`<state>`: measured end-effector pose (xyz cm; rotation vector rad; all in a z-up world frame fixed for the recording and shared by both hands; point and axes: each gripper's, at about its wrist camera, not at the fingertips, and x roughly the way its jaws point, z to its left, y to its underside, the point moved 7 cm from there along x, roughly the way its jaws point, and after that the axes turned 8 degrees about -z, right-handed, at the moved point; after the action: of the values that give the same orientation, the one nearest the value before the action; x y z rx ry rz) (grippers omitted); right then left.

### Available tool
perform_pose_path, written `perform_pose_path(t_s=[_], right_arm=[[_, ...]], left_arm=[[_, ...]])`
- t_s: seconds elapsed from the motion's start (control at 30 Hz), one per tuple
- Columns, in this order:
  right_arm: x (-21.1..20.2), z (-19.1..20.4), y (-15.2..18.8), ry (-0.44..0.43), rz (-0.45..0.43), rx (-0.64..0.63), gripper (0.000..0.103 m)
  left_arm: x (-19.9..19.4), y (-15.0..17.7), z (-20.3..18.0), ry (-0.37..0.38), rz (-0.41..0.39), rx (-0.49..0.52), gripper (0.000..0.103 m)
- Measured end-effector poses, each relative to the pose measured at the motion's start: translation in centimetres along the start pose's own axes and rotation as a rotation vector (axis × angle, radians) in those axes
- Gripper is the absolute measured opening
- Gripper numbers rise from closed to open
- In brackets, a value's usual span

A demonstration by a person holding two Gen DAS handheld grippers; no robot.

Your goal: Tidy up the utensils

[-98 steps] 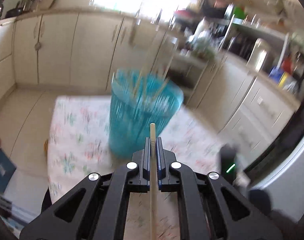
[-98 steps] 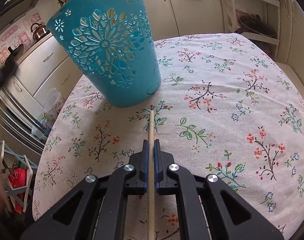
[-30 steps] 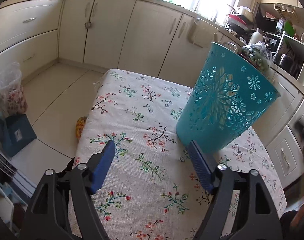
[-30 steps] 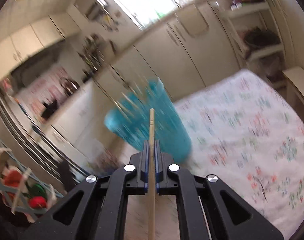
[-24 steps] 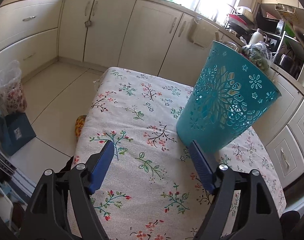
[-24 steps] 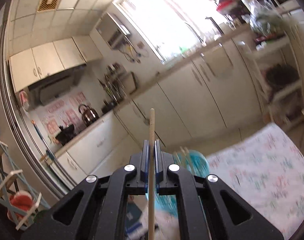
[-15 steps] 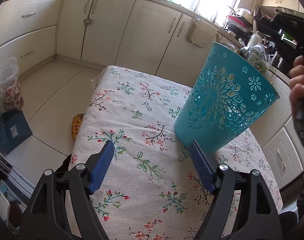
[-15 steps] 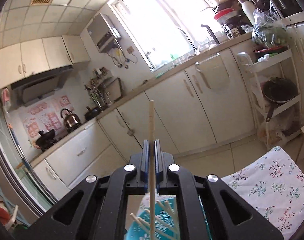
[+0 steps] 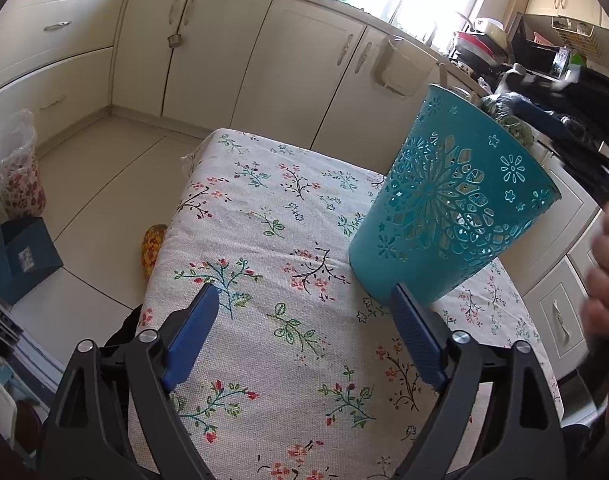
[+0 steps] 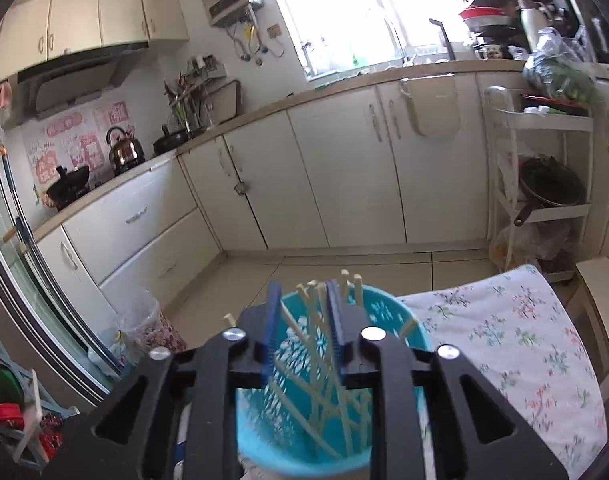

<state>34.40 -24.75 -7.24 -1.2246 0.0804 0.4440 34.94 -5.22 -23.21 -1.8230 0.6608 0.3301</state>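
Teal plastic basket (image 9: 444,208) with cut-out flower pattern, tapered, wider at the rim, standing upright on the floral tablecloth near the table's right side. Open top. Inside, a bunch of pale wooden chopsticks (image 10: 324,364), leaning at mixed angles and crossing each other, tips poking above the rim. Some show through the cut-outs in the left wrist view.

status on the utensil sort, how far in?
Done: many pale wooden chopsticks stand in the teal perforated plastic basket. In hand: nothing. The right gripper hangs over the basket's mouth, its jaws just opened, no stick pinched between them; the left gripper is open. Left: no loose utensils show on the floral tablecloth.
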Motion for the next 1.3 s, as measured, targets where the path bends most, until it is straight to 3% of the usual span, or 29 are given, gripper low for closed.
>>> perform_pose_path(t_s=[0.07, 0.13, 0.23, 0.3, 0.43, 0.57, 1.0, 1.3], right_arm=[[-3.0, -0.2, 1.3, 0.033, -0.013, 0.039, 0.066], [-5.5, -0.4, 3.2, 0.091, 0.005, 0.061, 0.079], [-9.1, -1.1, 6.4, 0.181, 0.065, 0.075, 0.092], [-11.0, -1.4, 8.0, 0.232, 0.107, 0.075, 0.093], [-14.4, -1.9, 9.6, 0.315, 0.164, 0.074, 0.095], [-17.2, -0.8, 9.2, 0.333, 0.138, 0.075, 0.095], [-24.2, 6.8, 5.5, 0.221, 0.035, 0.016, 0.095], [-30.2, 9.7, 8.2, 0.153, 0.026, 0.053, 0.096]], left_arm=[[0.2, 0.0, -0.1, -0.011, 0.011, 0.006, 0.088], [0.4, 0.1, -0.1, -0.032, 0.029, 0.026, 0.089], [-0.7, -0.1, -0.1, -0.140, 0.048, 0.113, 0.089], [-3.0, -0.5, -0.3, -0.177, 0.030, 0.155, 0.095], [-8.0, -1.3, -0.9, -0.227, 0.004, 0.237, 0.095], [-13.3, -1.9, -1.5, -0.248, -0.014, 0.280, 0.095], [-26.5, -3.3, -2.9, -0.284, -0.056, 0.358, 0.095], [-34.6, -2.4, -5.9, -0.311, -0.142, 0.400, 0.095]])
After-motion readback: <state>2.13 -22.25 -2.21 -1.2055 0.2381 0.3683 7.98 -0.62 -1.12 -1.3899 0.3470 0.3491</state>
